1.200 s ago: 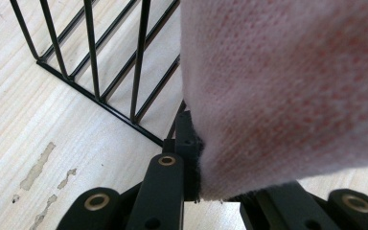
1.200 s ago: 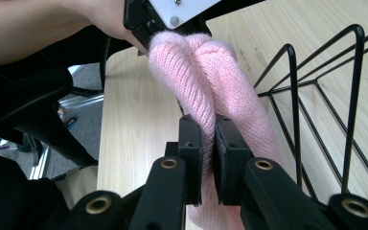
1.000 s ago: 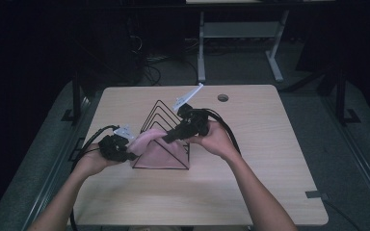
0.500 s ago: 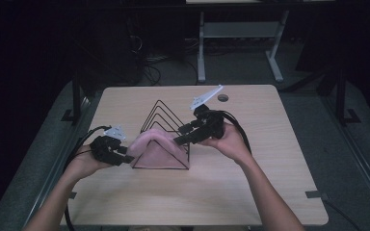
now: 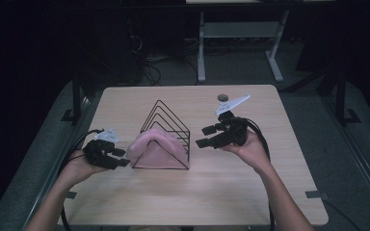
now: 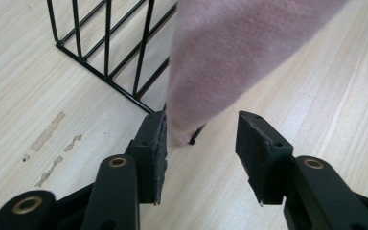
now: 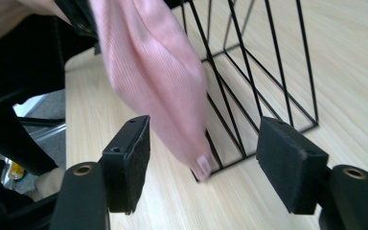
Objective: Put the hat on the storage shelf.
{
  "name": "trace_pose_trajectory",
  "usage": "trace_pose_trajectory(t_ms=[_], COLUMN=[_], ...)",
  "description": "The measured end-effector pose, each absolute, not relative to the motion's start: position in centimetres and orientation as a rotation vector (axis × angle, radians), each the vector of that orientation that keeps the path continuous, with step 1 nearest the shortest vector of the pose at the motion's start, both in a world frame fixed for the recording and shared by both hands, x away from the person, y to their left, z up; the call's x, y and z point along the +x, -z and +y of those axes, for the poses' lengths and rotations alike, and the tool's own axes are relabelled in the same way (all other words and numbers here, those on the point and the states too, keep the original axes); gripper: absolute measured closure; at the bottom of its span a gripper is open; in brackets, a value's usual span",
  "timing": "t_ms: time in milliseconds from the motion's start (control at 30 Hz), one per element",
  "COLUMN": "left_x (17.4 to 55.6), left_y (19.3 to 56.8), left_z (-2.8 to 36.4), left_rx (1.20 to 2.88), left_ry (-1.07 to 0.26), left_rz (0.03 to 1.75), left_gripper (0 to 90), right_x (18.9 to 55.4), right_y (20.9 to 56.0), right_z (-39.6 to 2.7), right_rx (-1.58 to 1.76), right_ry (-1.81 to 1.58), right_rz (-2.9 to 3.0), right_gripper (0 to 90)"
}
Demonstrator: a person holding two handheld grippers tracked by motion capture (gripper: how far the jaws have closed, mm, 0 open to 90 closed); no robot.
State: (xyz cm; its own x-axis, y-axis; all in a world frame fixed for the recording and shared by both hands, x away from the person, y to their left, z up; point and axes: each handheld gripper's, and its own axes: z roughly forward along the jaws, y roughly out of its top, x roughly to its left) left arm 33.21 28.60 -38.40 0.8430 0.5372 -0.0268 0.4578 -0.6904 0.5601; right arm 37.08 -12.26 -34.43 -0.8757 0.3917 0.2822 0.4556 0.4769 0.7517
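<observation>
Draping over the front wires of a black wire rack (image 5: 166,130), a pink cloth (image 5: 155,150) sits at the centre of the wooden surface (image 5: 212,192) as both tools let it go. At roughly 9 o'clock of the rack, the left hand-held gripper (image 5: 120,158) lies low beside the cloth; its jaws have just been opening and now stand about half apart, with the cloth's lower corner between them, brushing one pad but not pinched. In the left gripper view the same cloth (image 6: 230,62) hangs down past the rack's base wires (image 6: 100,52). At about 3 o'clock of the rack, the right hand-held gripper (image 5: 206,136) is held clear of the fabric, its jaws likewise just opened and standing wide, gripping nothing. The right gripper view looks back at the cloth (image 7: 158,81) slung over the wire frame (image 7: 263,76), its tip reaching down to the rack's base wire.

Judging by the pose, the step in hand is the release after laying the cloth on the rack. The next move likely calls for drawing the left hand-held gripper straight back toward 9 o'clock without snagging the corner, then checking that the fabric hangs evenly; a tug could drag it off the wires or shift the light rack.
</observation>
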Motion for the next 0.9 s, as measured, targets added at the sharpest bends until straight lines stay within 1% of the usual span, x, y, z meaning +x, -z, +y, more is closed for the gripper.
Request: trace_pose_trajectory(t_ms=[500,900], left_x=[32.1,31.2], left_y=[39.2,40.1], left_z=[28.8,29.2], left_rx=[2.435,2.425], left_ry=[-0.198,-0.206], left_rz=[0.761,0.795], left_gripper=[46.5,41.6], right_x=[35.7,33.8], right_y=[37.1,39.5], right_z=[-17.6,-21.7], right_rx=[-0.936,-1.076], right_ry=[1.387,1.368], right_rz=[-2.619,-2.61], right_gripper=[32.8,30.9])
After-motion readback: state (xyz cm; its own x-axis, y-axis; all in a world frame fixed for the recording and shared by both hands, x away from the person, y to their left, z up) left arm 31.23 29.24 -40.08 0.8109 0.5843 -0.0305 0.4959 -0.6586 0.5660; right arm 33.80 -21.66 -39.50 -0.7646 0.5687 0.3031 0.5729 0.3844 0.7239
